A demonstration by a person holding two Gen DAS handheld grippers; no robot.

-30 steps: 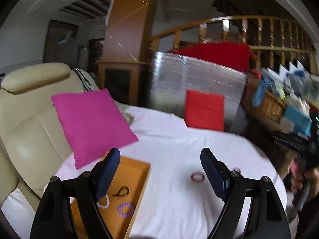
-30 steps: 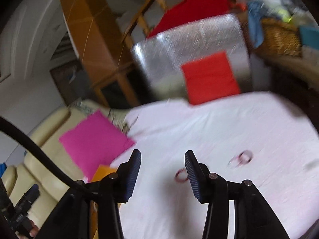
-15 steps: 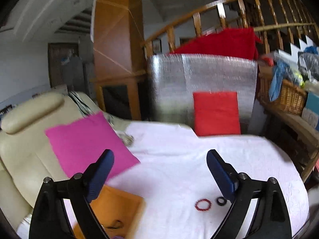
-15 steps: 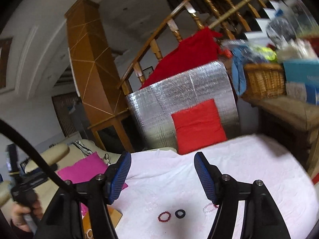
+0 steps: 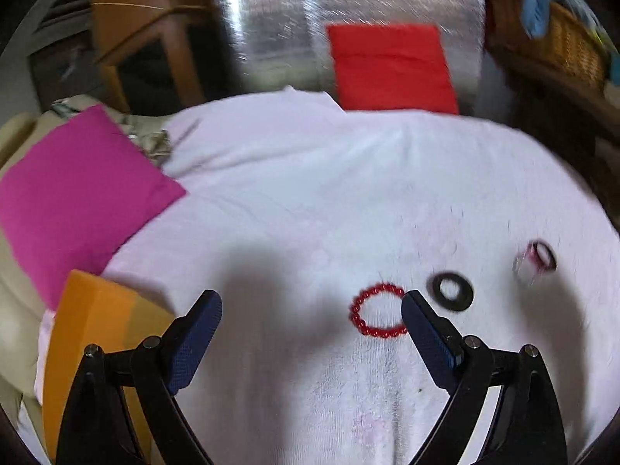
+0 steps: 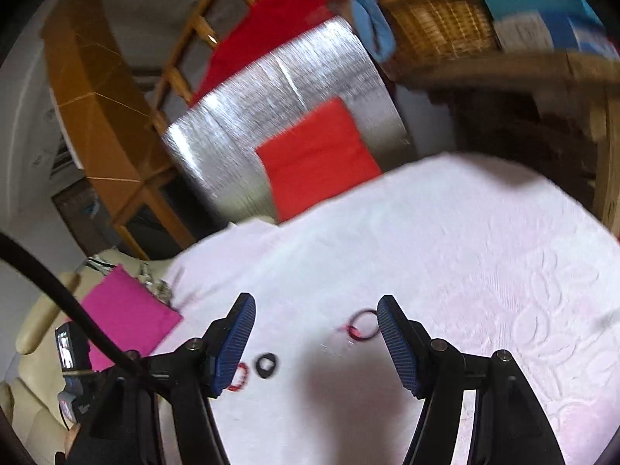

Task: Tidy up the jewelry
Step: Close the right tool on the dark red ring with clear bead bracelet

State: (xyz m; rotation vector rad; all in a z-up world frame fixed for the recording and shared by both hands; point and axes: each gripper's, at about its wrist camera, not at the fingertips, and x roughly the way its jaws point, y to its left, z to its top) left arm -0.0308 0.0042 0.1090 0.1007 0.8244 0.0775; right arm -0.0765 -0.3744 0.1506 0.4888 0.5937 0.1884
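A red bead bracelet [image 5: 378, 310] lies on the white cloth [image 5: 310, 193], just left of my left gripper's right fingertip. A black ring [image 5: 452, 291] lies to its right, and a blurred dark-red bracelet [image 5: 540, 256] farther right. My left gripper [image 5: 310, 306] is open and empty above the cloth. An orange tray [image 5: 93, 333] sits at the lower left. In the right wrist view my right gripper [image 6: 316, 310] is open and empty, with the dark-red bracelet [image 6: 362, 327] beside its right fingertip, the black ring [image 6: 266, 365] and the red bead bracelet [image 6: 239, 378] near its left finger.
A pink cushion [image 5: 73, 201] lies at the left on a cream sofa [image 6: 35, 333]. A red cushion [image 5: 391, 69] leans on a silver foil panel [image 5: 290, 23] behind the table. A wicker basket [image 6: 438, 27] stands on a shelf at the right.
Both grippers have tilted down and come closer to the cloth. The bracelets and ring now lie near the fingertips. Both stay open.
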